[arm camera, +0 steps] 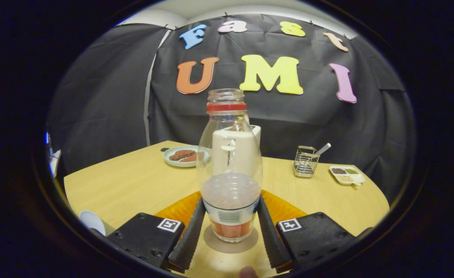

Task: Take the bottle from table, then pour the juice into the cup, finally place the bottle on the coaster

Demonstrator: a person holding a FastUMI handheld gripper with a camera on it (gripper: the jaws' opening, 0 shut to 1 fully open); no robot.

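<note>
Clear glass bottle (229,170) seen upright between fingers (188,237), seemingly set on grey coaster (231,241) on wooden counter (130,185). Jaws flank its base; contact cannot be told. White cup (236,152) stood beyond bottle.

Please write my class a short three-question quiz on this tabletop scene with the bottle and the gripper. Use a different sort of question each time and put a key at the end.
1. True or false: the bottle has a cap on its neck.
2. Where does the bottle stand relative to the gripper? A) upright between the fingers, which are against its sides; B) well beyond the fingers; C) on its side next to one finger.
3. Fill in the word: seen from the gripper, the white cup stands ___ the bottle.

Key: 1 false; 2 A; 3 behind.
</note>
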